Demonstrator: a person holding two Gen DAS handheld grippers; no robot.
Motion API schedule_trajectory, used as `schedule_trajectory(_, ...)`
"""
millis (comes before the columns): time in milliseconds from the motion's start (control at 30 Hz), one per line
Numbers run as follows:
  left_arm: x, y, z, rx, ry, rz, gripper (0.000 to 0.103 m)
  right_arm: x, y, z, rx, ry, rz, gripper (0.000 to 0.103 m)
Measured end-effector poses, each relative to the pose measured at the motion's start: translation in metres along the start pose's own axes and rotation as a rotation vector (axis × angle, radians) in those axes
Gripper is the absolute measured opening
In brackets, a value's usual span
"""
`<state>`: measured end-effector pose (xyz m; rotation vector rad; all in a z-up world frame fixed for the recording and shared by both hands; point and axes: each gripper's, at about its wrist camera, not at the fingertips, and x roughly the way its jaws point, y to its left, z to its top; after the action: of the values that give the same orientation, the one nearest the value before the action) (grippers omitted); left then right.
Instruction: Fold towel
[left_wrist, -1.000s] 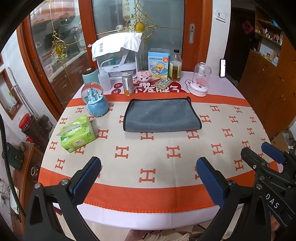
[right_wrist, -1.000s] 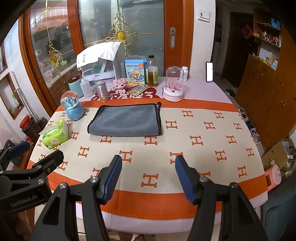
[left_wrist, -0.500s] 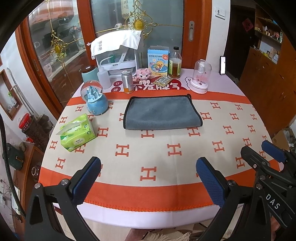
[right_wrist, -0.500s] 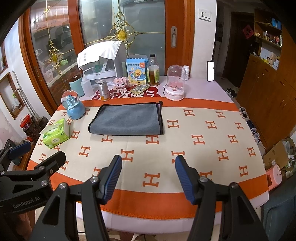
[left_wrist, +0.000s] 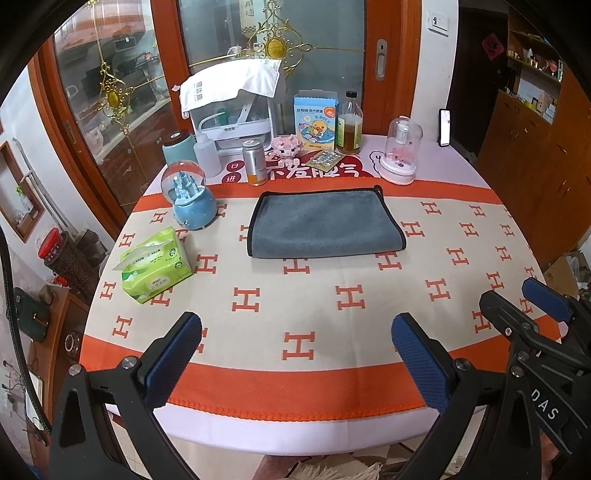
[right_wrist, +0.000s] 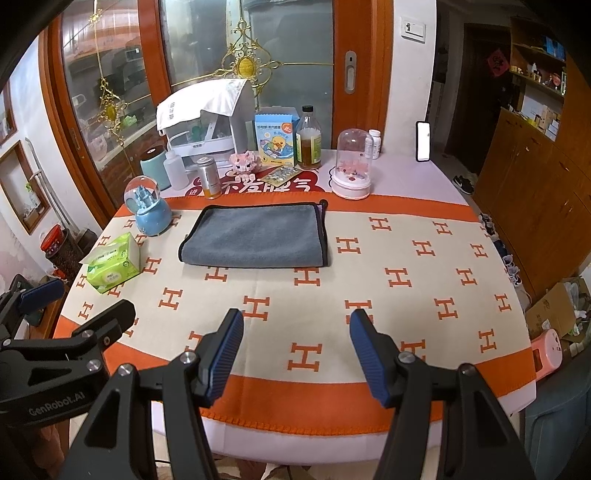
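Observation:
A grey towel (left_wrist: 325, 223) with black trim lies folded flat on the far middle of the table; it also shows in the right wrist view (right_wrist: 255, 236). My left gripper (left_wrist: 295, 350) is open and empty above the table's near edge, well short of the towel. My right gripper (right_wrist: 295, 350) is open and empty, also over the near edge. The right gripper shows at the right of the left wrist view (left_wrist: 532, 321), and the left gripper at the left of the right wrist view (right_wrist: 74, 325).
A round table with an orange and cream H-pattern cloth (left_wrist: 351, 295). A green tissue pack (left_wrist: 155, 264) and blue snow globe (left_wrist: 188, 195) stand at left. A can (left_wrist: 255, 162), bottle (left_wrist: 349, 123), boxes and a glass dome (left_wrist: 402, 151) line the back edge.
Both grippers have drifted slightly back and up, so the table looks a little smaller and farther. The towel has not moved, and both stay open.

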<state>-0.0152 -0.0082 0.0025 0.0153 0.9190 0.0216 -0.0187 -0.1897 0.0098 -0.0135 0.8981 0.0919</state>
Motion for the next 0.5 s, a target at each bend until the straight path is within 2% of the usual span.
schedule_trajectory(500, 0.0017, 0.0041, 0.0019, 0.002, 0.007, -0.004, 0.102, 0.0012, 0.0018, 0.0013, 0.000, 0.004, 0.001, 0.060)
